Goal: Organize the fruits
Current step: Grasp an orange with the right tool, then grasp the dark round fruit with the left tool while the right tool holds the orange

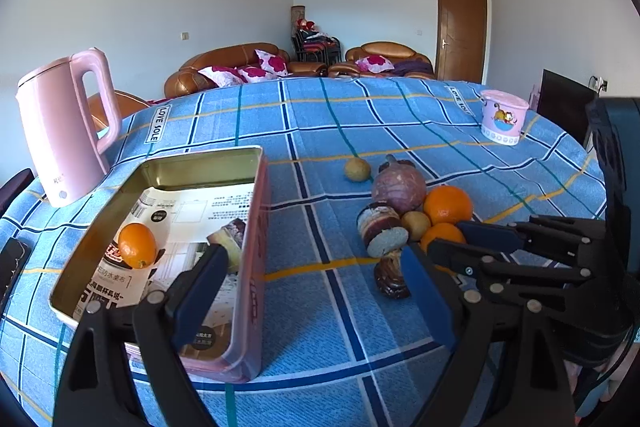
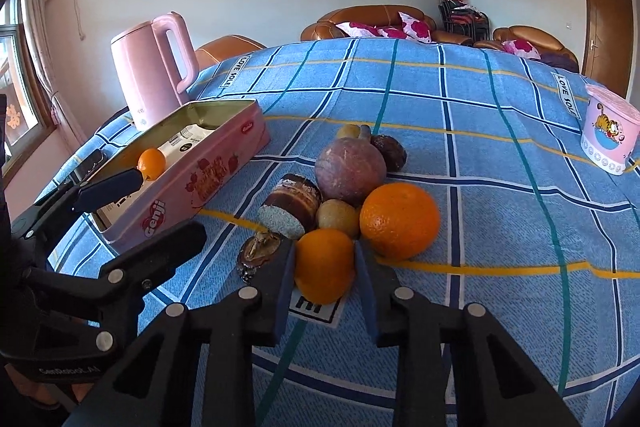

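Pink tin box (image 2: pixel 208 183) sits at the left with one small orange (image 2: pixel 151 163) and a cut purple piece (image 1: pixel 230 239) already inside on printed paper (the start of the sorting, I judge); the pile to its right remains. There the right gripper (image 2: pixel 325 263) has its jaws pressed on a near, glossy, round orange (image 2: pixel 325 267), beside a bigger pebbled orange (image 2: pixel 400 221), a matte purple fruit (image 2: pixel 350 173) and a smooth kiwi-like one (image 2: pixel 338 219). The left gripper (image 1: pixel 316 291) hangs wide open over the box's right wall, holding nothing.
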`<state>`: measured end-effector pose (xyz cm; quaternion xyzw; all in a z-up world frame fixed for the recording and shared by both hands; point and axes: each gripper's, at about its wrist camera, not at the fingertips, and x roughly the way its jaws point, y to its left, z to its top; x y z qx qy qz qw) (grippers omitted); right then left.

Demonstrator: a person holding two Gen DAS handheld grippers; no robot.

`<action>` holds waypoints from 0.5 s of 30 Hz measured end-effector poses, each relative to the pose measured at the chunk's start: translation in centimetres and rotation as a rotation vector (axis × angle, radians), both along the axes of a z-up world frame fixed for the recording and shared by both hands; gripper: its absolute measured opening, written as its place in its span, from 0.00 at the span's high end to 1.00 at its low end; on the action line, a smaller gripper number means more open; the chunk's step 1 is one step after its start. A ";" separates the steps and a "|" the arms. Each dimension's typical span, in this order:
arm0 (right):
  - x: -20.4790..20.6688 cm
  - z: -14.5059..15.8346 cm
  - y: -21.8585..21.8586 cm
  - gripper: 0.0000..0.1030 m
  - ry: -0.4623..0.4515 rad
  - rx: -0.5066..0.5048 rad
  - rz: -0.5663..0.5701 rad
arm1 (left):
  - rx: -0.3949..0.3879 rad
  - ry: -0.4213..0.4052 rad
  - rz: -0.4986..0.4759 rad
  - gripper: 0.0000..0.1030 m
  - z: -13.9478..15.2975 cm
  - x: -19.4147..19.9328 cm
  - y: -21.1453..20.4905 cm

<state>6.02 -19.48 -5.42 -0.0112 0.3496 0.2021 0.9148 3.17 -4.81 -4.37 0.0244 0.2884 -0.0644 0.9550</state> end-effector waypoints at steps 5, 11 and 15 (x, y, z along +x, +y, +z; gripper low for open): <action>-1.2 -0.1 -0.4 0.70 -0.028 -0.062 -0.027 | -0.010 -0.001 0.009 0.12 0.2 0.1 0.2; -1.4 -0.3 0.4 0.69 -0.055 -0.171 -0.024 | 0.012 0.009 -0.021 0.12 0.0 0.2 -1.0; -1.3 -0.4 0.2 0.68 -0.055 -0.164 -0.021 | 0.016 0.015 -0.021 0.12 -0.1 0.3 -1.1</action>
